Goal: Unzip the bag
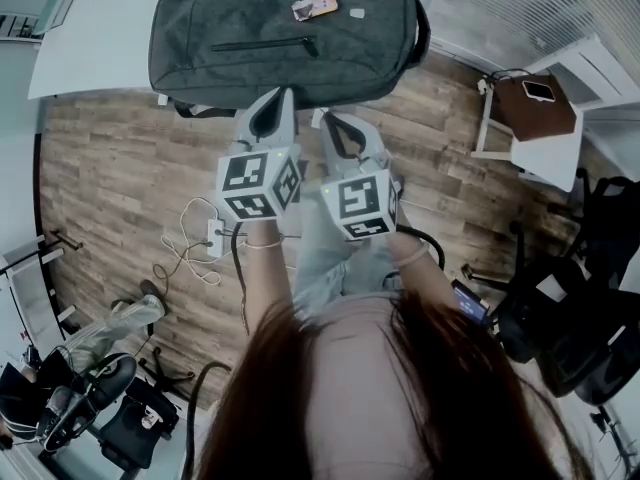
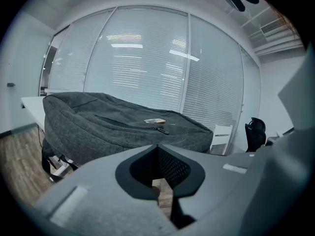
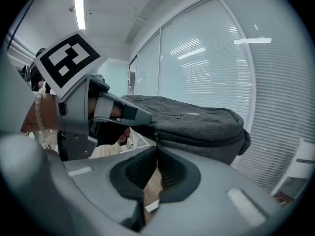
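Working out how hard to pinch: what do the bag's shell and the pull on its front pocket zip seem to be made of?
The bag looks like woven fabric, heathered grey and matte; the mottled weave and soft sagging folds suggest a polyester-type cloth. The zipper pull is dark, slim and rigid-looking, probably metal or hard plastic, but too small to tell which.

The grey bag covers the far counter and blocks the way ahead of both tools. The left tool and right tool sit just beside each other, with little room between. Wooden floor lies open to the left, with cables trailing nearer.
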Demonstrator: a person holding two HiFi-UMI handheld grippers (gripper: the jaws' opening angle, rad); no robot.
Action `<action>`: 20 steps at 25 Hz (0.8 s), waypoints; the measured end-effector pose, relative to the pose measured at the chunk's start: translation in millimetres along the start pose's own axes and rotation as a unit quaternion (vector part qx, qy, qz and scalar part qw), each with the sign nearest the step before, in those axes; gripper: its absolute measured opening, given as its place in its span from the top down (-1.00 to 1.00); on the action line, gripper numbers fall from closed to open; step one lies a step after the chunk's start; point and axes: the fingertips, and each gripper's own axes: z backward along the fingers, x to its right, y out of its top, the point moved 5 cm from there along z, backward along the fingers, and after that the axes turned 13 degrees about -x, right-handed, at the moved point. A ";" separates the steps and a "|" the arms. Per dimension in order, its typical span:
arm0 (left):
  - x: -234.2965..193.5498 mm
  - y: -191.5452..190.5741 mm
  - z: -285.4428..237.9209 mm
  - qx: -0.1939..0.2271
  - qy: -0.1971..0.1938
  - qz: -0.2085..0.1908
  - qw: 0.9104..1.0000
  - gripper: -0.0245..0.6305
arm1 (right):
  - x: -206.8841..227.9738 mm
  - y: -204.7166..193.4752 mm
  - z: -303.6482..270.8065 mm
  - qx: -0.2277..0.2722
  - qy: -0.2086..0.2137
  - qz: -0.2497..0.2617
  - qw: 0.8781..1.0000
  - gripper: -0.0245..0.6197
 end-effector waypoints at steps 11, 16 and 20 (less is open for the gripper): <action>1.7 -0.7 -2.4 -0.009 0.006 0.013 1.000 0.90 | 8.7 -2.8 4.9 -0.007 0.009 -0.001 1.000 0.90; 0.4 -0.4 -2.5 -0.012 0.011 0.013 1.000 0.90 | 11.7 -2.9 5.7 -0.007 0.010 0.001 1.000 0.90; 0.8 -1.0 -2.9 -0.011 0.017 0.007 1.000 0.90 | 16.9 -4.1 8.5 -0.008 0.007 0.001 1.000 0.90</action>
